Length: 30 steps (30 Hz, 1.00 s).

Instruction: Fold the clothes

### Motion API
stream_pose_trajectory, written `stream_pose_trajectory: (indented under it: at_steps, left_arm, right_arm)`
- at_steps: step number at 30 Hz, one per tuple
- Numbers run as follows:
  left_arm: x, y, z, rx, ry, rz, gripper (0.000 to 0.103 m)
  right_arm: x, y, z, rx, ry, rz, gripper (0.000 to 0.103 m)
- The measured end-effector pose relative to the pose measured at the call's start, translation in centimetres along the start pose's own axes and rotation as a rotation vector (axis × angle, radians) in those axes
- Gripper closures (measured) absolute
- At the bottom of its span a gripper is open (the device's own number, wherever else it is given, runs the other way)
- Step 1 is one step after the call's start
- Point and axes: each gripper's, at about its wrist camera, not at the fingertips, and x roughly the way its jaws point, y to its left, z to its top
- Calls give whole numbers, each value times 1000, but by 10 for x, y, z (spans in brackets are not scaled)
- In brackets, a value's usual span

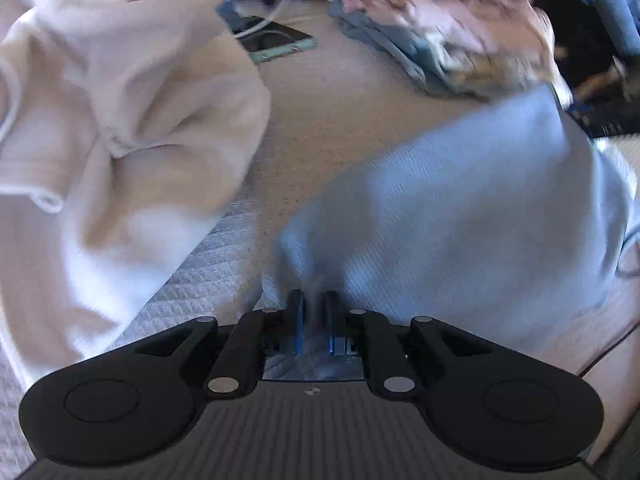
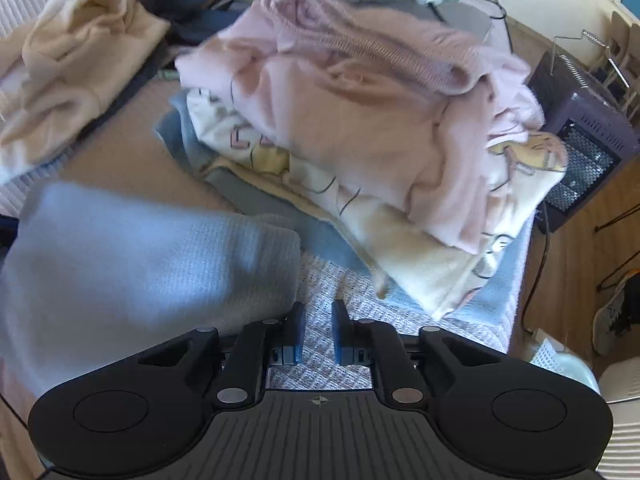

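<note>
A light blue knit garment (image 1: 460,208) lies on the bed and spreads to the right of my left gripper (image 1: 314,304). That gripper is shut on a bunched corner of the garment, with blue fabric pinched between its fingers. In the right wrist view the same garment (image 2: 140,264) lies at the left, its edge against the left finger. My right gripper (image 2: 319,316) stands just above the white knit bedspread (image 2: 360,304). Its jaws are a narrow gap apart, and only bedspread shows between them.
A cream hoodie (image 1: 120,120) lies crumpled at the left. A pile of pink and printed clothes (image 2: 360,112) sits beyond the right gripper. A phone with cables (image 1: 276,40) lies farther back. Past the bed's right edge are the wooden floor (image 2: 568,280) and a dark heater (image 2: 580,140).
</note>
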Motion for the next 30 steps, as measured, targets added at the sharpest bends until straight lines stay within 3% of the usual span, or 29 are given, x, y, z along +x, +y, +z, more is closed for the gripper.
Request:
stream_pose_trajectory:
  at_steps: [1, 3, 6, 8, 12, 14, 17, 20, 23, 25, 27, 30]
  left_arm:
    - [-9, 1, 0, -32, -11, -3, 86]
    - [-36, 2, -6, -110, -54, -10, 60]
    - [-79, 1, -21, -237, -134, -33, 53]
    - [-103, -2, -37, -328, -173, -57, 48]
    - [-122, -13, -67, -420, -190, -33, 46]
    - [-125, -21, -77, -439, -172, 3, 45]
    - [-135, -33, -82, -478, -195, -24, 39]
    - [-144, -53, -82, -484, -241, -74, 28]
    - [-138, -70, -85, -482, -268, -75, 28]
    - [-122, -77, -89, -485, -247, -69, 28]
    - [-106, -81, -92, -476, -203, -81, 29]
    - [-102, -79, -95, -456, -202, -90, 28]
  right_arm:
    - [-8, -3, -2, 22, -20, -5, 86]
    - [-27, -10, -7, 52, -66, -1, 86]
    - [-54, -15, -19, 47, -132, 1, 82]
    - [-69, -17, -29, 47, -170, 3, 73]
    - [-82, -19, -45, 64, -200, 83, 69]
    - [-85, -20, -57, 72, -218, 122, 62]
    - [-92, -15, -71, 67, -221, 148, 60]
    - [-101, -9, -72, 38, -199, 142, 60]
    - [-116, -4, -68, -3, -200, 126, 54]
    - [-126, -2, -68, -15, -225, 113, 40]
    - [-131, -1, -65, -17, -240, 105, 39]
    - [-129, 1, -61, -5, -232, 88, 37]
